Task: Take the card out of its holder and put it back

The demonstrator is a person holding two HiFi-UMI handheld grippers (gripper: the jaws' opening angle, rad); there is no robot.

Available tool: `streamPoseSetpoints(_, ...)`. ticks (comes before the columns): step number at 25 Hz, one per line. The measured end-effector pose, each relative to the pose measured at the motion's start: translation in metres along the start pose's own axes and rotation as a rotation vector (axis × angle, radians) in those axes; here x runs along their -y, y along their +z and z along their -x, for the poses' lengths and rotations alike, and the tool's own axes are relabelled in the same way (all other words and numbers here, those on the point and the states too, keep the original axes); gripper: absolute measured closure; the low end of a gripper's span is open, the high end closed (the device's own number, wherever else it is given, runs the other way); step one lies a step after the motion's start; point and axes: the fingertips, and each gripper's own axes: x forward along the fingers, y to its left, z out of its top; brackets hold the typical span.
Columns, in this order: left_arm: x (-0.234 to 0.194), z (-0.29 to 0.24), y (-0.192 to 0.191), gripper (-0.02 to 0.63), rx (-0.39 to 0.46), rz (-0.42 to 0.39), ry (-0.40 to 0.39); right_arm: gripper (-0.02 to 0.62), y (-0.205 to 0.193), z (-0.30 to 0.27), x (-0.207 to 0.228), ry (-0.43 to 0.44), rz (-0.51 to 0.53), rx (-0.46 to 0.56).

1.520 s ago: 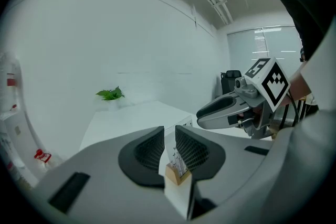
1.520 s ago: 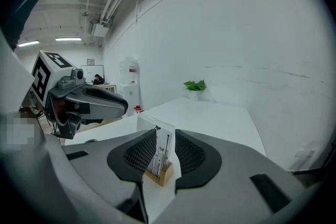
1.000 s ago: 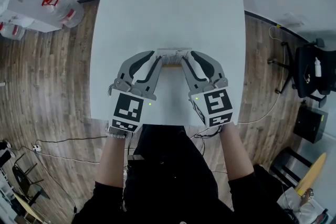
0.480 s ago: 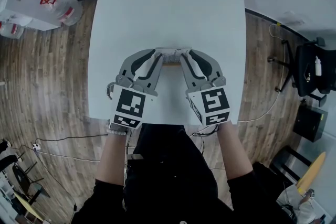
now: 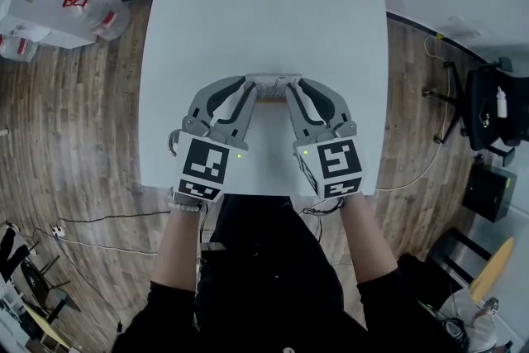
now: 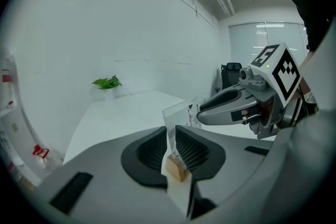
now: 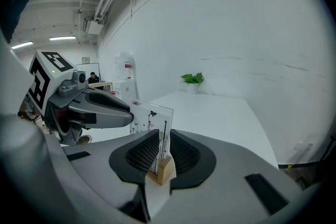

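Note:
A clear card [image 5: 273,82] printed with small dark figures stands upright in a small wooden holder [image 5: 269,101] near the front edge of the white table [image 5: 273,4]. My left gripper [image 5: 252,95] closes on the card's left end and my right gripper [image 5: 291,95] on its right end. In the left gripper view the card [image 6: 181,113] rises between the pads [image 6: 152,152], with the wooden holder [image 6: 177,169] just below. The right gripper view has the same card [image 7: 152,120] pinched between that gripper's pads [image 7: 181,157] above the holder [image 7: 160,170].
A small potted plant [image 6: 106,83] stands at the table's far end. Water bottles [image 5: 91,8] and white boxes lie on the wood floor to the left. An office chair [image 5: 496,107] and cables are on the right.
Both grippers have shifted slightly, their marker cubes sitting a little higher in the head view than a second ago. The card and holder stay in place.

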Motion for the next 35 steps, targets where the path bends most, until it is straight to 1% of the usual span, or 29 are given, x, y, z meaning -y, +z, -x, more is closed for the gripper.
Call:
streamPoseSetpoints(16,0.003,0.003,0.008,0.548,0.007,0.013,-0.001,0.505,0.006,0.007,0.002,0.005,0.003,0.0)
streamPoseSetpoints(20,0.002,0.01,0.01,0.549,0.014,0.014,0.0,0.505,0.01,0.009,-0.003,0.001,0.006,0.005)
streamPoseSetpoints(24,0.004,0.012,0.017,0.549,0.027,0.022,0.01,0.505,0.014,0.014,-0.001,-0.005,0.01,0.013)
streamPoseSetpoints(30,0.005,0.017,0.025,0.551,0.039,0.006,0.007,0.506,0.023,0.02,-0.003,-0.011,0.013,0.027)
streamPoseSetpoints(35,0.004,0.023,0.032,0.551,0.055,0.012,0.007,0.506,0.03,0.025,-0.004,-0.02,0.022,0.037)
